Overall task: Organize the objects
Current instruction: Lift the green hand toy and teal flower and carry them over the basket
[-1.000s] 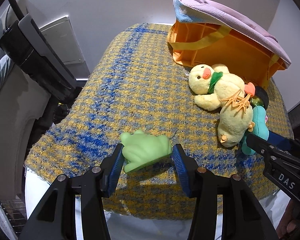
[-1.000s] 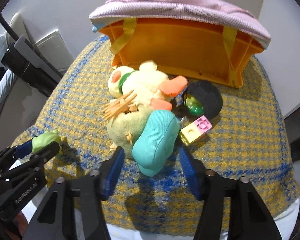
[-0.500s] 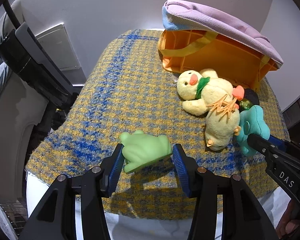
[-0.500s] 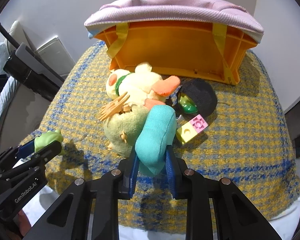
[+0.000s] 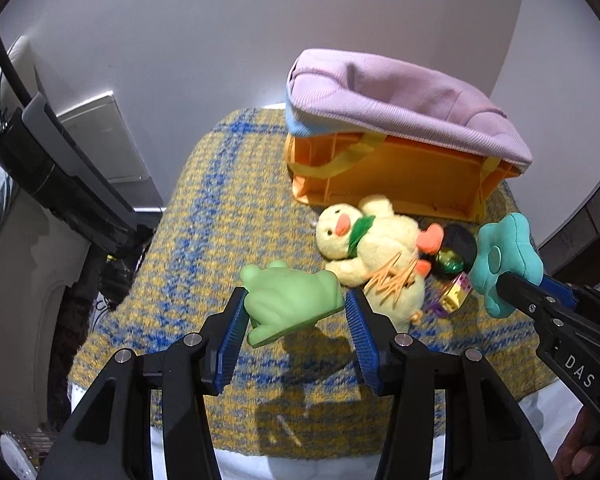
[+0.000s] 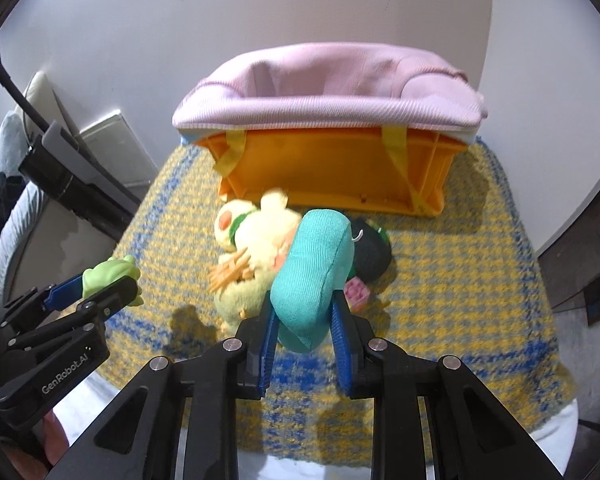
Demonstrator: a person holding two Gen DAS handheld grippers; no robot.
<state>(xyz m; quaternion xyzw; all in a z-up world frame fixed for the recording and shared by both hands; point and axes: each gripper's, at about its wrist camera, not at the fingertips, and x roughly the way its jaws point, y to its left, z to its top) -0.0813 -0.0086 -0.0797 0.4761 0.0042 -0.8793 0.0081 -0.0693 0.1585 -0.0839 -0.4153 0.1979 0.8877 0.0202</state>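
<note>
My left gripper is shut on a green frog toy and holds it above the checked table. It also shows in the right wrist view. My right gripper is shut on a teal plush flower and holds it lifted above the toy pile. The flower also shows in the left wrist view. An orange basket with a pink fabric liner stands at the back of the table, its opening facing up.
A yellow plush duck lies in front of the basket on the yellow-blue checked cloth. Beside it are a black cap-like item, a shiny green piece and a pink-yellow block. A black stand is at the left.
My right gripper closed on the teal flower and lifted it. My left gripper lifted the frog. Both moved toward the basket.
</note>
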